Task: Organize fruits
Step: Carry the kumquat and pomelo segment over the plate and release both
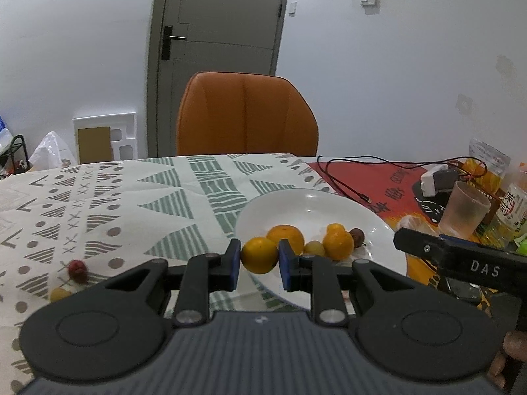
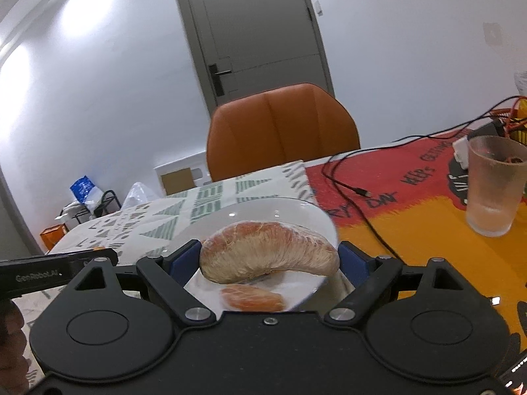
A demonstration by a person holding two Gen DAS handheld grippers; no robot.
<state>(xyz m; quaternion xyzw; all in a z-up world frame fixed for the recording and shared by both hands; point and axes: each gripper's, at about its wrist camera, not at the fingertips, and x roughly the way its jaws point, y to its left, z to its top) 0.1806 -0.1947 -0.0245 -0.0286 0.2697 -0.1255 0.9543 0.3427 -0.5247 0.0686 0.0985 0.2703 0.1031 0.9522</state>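
In the left wrist view my left gripper (image 1: 259, 256) is shut on a small yellow-orange fruit (image 1: 259, 255) and holds it over the near rim of a white plate (image 1: 296, 204). On the plate lie two orange fruits (image 1: 286, 239) (image 1: 338, 243), a pale grape (image 1: 313, 248) and a dark brown fruit (image 1: 357, 237). A red fruit (image 1: 77, 269) and a yellow one (image 1: 59, 293) lie on the cloth at left. In the right wrist view my right gripper (image 2: 269, 256) is shut on a pomelo segment (image 2: 268, 253) above the white plate (image 2: 263, 210). Another segment (image 2: 252, 297) lies on the plate below.
A patterned cloth (image 1: 131, 197) covers the table's left, a red-orange mat (image 2: 411, 217) its right. A frosted cup (image 2: 495, 186), a black cable (image 2: 355, 191), a charger (image 1: 438, 179) and bottles (image 1: 510, 207) stand at right. An orange chair (image 1: 245, 115) is behind the table.
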